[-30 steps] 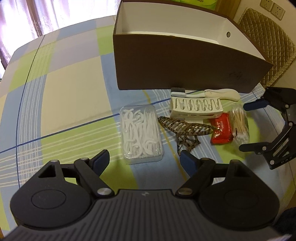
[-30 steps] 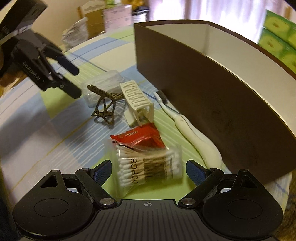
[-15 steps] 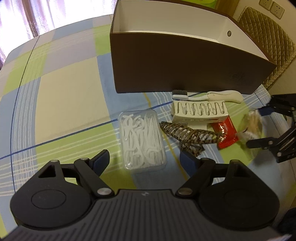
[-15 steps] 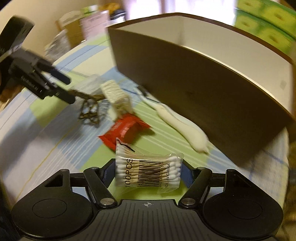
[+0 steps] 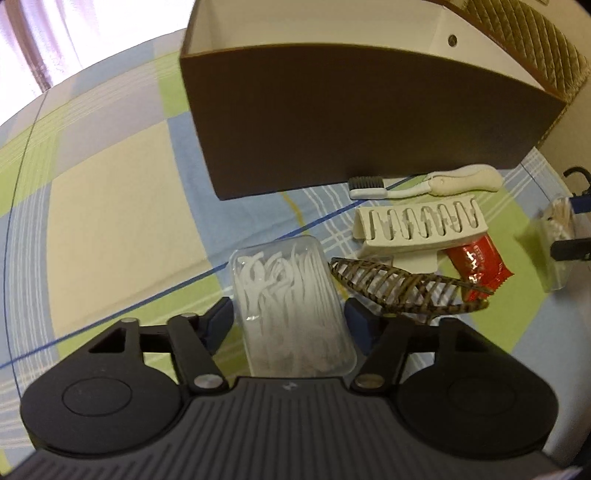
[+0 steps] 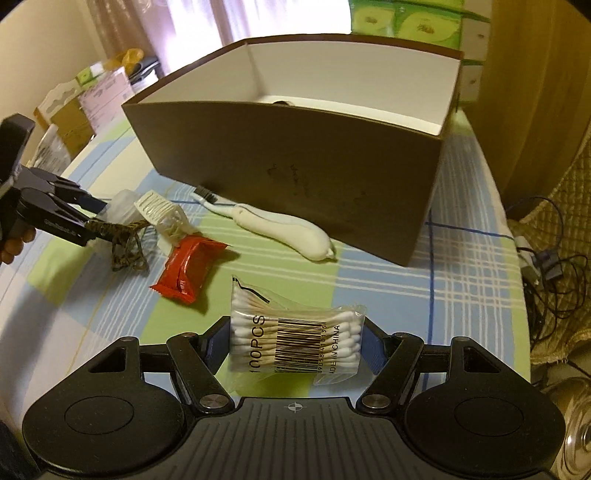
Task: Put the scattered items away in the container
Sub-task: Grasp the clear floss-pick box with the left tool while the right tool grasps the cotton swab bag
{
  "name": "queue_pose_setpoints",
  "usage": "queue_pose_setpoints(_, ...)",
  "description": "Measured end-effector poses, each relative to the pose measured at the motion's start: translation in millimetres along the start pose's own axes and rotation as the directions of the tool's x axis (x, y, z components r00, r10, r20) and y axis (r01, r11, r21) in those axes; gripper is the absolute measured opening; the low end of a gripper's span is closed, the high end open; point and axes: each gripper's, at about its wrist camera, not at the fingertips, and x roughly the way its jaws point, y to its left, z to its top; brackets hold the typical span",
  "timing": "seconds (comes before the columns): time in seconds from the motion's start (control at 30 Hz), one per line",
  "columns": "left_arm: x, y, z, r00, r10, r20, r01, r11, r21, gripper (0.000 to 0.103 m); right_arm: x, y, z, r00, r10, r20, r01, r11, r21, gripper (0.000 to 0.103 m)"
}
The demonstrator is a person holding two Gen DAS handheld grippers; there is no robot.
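Note:
A brown box with a white inside stands open on the checked cloth. My right gripper is shut on a clear bag of cotton swabs, held above the cloth in front of the box. The clear case of floss picks lies between the narrowed fingers of my left gripper, which touch its sides. A white toothbrush, a white slotted holder, a brown hair claw and a red packet lie by the box's front wall.
Green tissue boxes stand behind the box. Cartons and papers sit at the far left. Cables hang off the table's right side, near a quilted chair. A small dark thing shows inside the box.
My left gripper moved forward over the floss case and its fingers narrowed onto it. My right gripper shut on the swab bag and lifted it off the cloth.

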Motion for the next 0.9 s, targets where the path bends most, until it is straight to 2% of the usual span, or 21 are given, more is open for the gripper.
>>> queue_pose_setpoints(0.2, -2.1, -3.7, -6.8, 1.000, -0.001, 0.011, 0.000, 1.000, 0.030, 0.054, -9.4, 5.7, -5.3, 1.000, -0.008, 0.009, 0.008, 1.000, 0.012, 0.073)
queue_pose_setpoints(0.5, -26.5, -11.9, -40.0, 1.000, 0.015, 0.004, -0.016, 0.999, 0.052, 0.054, -19.8, 20.8, -13.2, 1.000, 0.002, 0.016, -0.002, 1.000, 0.004, 0.073)
queue_pose_setpoints(0.9, -79.3, -29.3, -53.0, 0.997, 0.020, 0.078, -0.024, 0.999, 0.046, 0.054, -38.6, 38.7, -18.4, 0.999, 0.004, 0.047, -0.004, 1.000, -0.017, 0.073)
